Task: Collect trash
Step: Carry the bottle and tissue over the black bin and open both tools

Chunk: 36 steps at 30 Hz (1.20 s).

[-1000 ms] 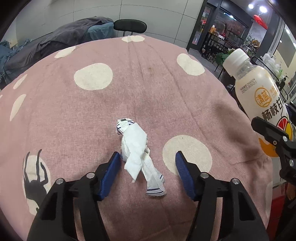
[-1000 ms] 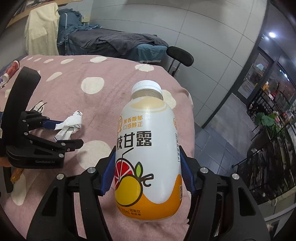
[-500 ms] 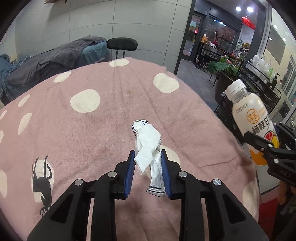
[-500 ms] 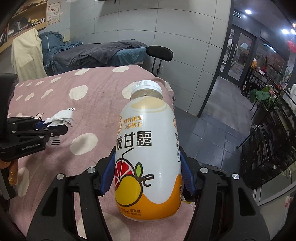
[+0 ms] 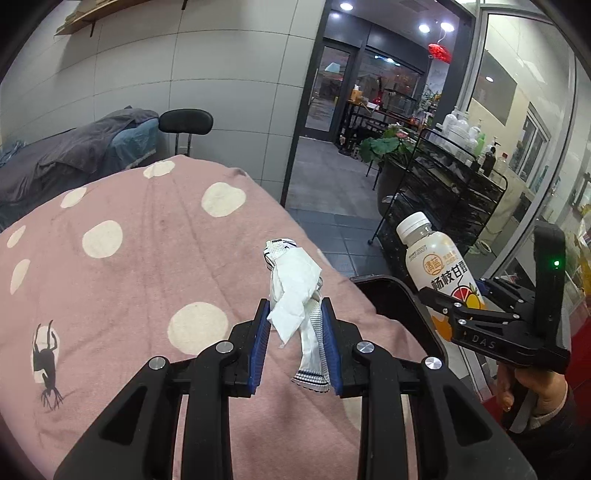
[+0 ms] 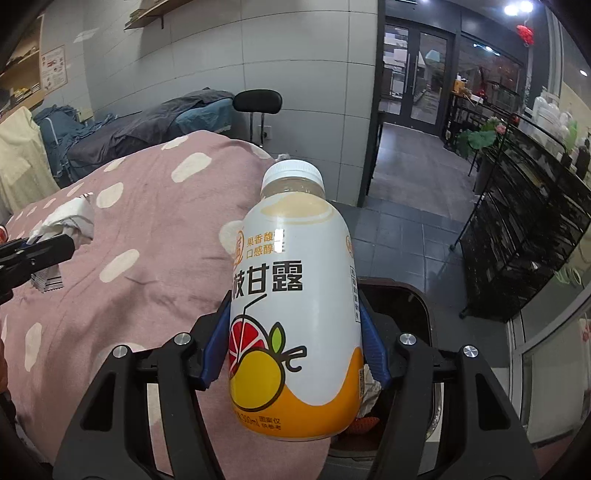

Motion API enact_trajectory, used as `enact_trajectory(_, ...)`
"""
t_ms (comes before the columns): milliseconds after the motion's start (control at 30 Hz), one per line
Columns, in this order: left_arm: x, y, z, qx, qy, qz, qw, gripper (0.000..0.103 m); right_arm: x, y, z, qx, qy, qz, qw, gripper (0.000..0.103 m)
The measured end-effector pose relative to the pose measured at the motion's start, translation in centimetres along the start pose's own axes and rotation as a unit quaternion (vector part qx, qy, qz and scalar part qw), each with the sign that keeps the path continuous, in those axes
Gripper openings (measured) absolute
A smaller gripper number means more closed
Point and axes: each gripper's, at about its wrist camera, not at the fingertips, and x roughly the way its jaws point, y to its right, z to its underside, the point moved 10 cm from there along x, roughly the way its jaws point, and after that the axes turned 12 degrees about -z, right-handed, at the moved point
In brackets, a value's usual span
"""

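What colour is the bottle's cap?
White; the bottle cap shows best in the right wrist view.

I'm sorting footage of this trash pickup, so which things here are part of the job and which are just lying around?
Job: crumpled wrapper in left gripper; drink bottle in right gripper; black bin.

Lying about: polka-dot tablecloth; black stool; wire rack.

Dim indoor light from ceiling spotlights; glare on the bottle label; fisheye bending, dark corners.
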Motion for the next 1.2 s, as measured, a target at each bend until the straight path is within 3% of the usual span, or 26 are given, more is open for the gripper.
enact_trajectory(300,-0.1,4.6,-0.3,0.027,0.001,0.038,0.9989,0.027,0.3,7.3,4.6,0.075,-0.021,0.034,0.996,0.062)
enact_trajectory(600,0.2,7.5,-0.1,0.047,-0.004,0.053,0.9975,0.027,5.9,12.6,9.8,0.128,-0.078,0.053,0.987,0.062)
enact_trajectory(933,1.1,10.0,0.3,0.062,-0.014,0.066,0.9958,0.027,12.3,15.0,12.9,0.143,-0.133,0.059,0.979,0.062)
enact_trajectory(1200,1.5,11.7,0.5,0.071,-0.018,0.078,0.9942,0.027,12.9,15.9,13.8,0.179,-0.123,0.062,0.974,0.072)
